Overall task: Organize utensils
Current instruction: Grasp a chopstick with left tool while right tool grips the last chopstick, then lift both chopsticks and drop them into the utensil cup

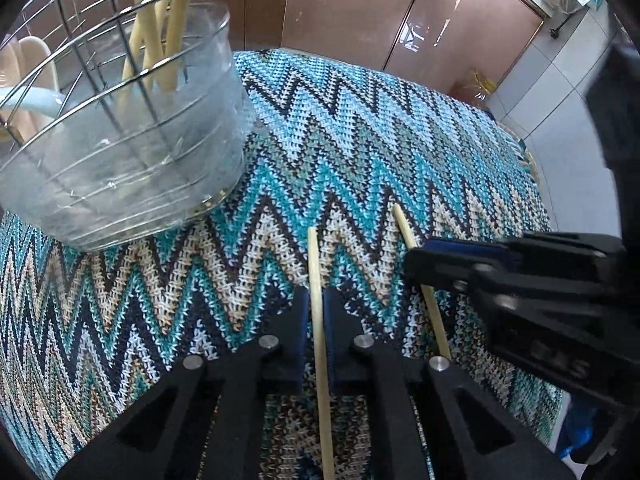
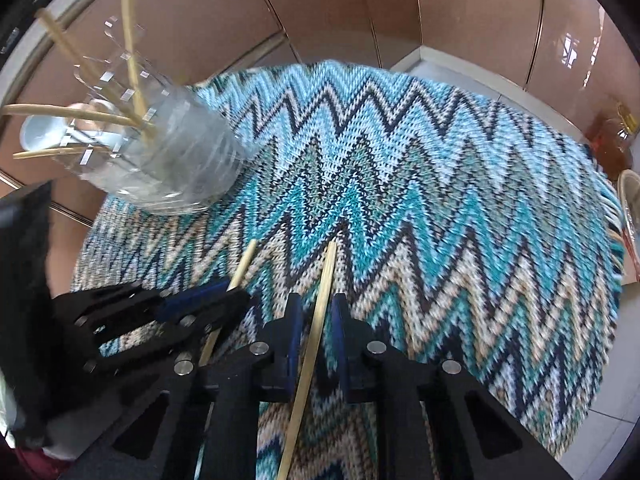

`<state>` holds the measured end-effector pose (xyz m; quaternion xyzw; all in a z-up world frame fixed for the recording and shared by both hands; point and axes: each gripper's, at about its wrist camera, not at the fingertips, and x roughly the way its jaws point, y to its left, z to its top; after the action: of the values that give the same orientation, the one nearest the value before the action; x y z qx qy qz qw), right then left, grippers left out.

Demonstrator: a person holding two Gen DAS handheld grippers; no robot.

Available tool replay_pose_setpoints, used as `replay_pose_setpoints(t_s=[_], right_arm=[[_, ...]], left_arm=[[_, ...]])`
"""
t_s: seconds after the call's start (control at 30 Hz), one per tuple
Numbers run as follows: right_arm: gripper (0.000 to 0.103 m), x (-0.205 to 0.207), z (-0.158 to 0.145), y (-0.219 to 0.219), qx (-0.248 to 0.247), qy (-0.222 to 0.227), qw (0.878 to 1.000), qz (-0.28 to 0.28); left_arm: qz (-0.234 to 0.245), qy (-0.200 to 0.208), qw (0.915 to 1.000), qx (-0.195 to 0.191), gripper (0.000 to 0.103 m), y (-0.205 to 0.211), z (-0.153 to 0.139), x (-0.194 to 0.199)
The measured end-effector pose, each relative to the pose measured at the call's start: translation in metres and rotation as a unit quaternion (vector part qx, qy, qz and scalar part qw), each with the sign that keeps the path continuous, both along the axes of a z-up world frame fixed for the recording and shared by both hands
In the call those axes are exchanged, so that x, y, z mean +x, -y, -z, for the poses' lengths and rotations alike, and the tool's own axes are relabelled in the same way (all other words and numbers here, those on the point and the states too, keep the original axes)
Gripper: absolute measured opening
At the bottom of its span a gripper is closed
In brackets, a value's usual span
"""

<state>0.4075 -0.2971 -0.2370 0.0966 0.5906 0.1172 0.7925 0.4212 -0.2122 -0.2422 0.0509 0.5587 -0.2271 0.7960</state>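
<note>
Room: brown glossy cabinet doors (image 1: 352,12) stood behind the table, with pale floor tiles (image 1: 560,92) to the right.
Surface: a zigzag knitted cloth (image 1: 360,152) in teal, navy and cream covered the table.
Holder: a clear round tub (image 1: 132,168) inside a wire rack (image 1: 80,92) sat at the far left of the cloth, holding several pale chopsticks (image 1: 160,28) that leaned upright and fanned out of the top.
Left stick: one chopstick (image 1: 318,280) lay on the cloth near the middle, pointing away from the camera, its far tip free.
Left gripper: the left gripper (image 1: 316,312) pointed steeply down, its blue pads (image 1: 302,320) closed on the left stick, which ran between them and back under the tool.
Right stick: a second chopstick (image 2: 320,312) lay just right of the first, near it but apart, angled slightly.
Right gripper: the right gripper (image 2: 316,320) straddled the right stick; its left pad lay against the stick, but a sliver of cloth showed between the stick and the right pad, so a clamp could not be told.
Grippers: the two tools stood side by side, near each other, both at the near edge of the cloth.
Right edge: an amber bottle (image 2: 612,136) stood beyond the cloth's fringe.
</note>
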Motion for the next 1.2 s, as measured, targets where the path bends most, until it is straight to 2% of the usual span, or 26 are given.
replay_pose_setpoints(t_s=[0.07,0.17,0.27,0.53,0.7,0.9,1.03,1.2], right_arm=[[0.009,0.004,0.005,-0.002,-0.004,-0.006,1.0,0.001],[0.008,0.002,0.006,0.003,0.003,-0.004,1.0,0.003],[0.007,-0.008,-0.004,0.013,0.014,0.005,1.0,0.008],[0.006,-0.064,-0.061,0.027,0.029,0.098,0.995,-0.011],[0.007,-0.111,-0.104,0.024,0.02,0.159,0.987,-0.022],[0.006,-0.157,-0.148,0.009,0.013,0.211,0.977,-0.031],[0.006,-0.171,-0.165,-0.021,0.009,0.233,0.972,-0.039],[0.006,-0.192,-0.185,-0.047,0.009,0.261,0.964,-0.047]], left_arm=[[0.001,0.004,1.0,0.0,0.005,-0.005,0.0,0.002],[-0.001,0.012,0.9999,0.0,0.005,0.0,0.0,-0.004],[-0.006,0.024,0.9994,-0.025,0.005,-0.002,-0.007,-0.014],[-0.004,0.095,0.9923,-0.08,0.005,-0.027,-0.056,-0.064],[-0.023,0.139,0.9834,-0.114,0.005,-0.058,-0.094,-0.099],[-0.049,0.182,0.9686,-0.162,0.005,-0.1,-0.141,-0.133],[-0.065,0.201,0.9563,-0.201,0.005,-0.131,-0.167,-0.156],[-0.083,0.234,0.9415,-0.228,0.005,-0.156,-0.196,-0.185]])
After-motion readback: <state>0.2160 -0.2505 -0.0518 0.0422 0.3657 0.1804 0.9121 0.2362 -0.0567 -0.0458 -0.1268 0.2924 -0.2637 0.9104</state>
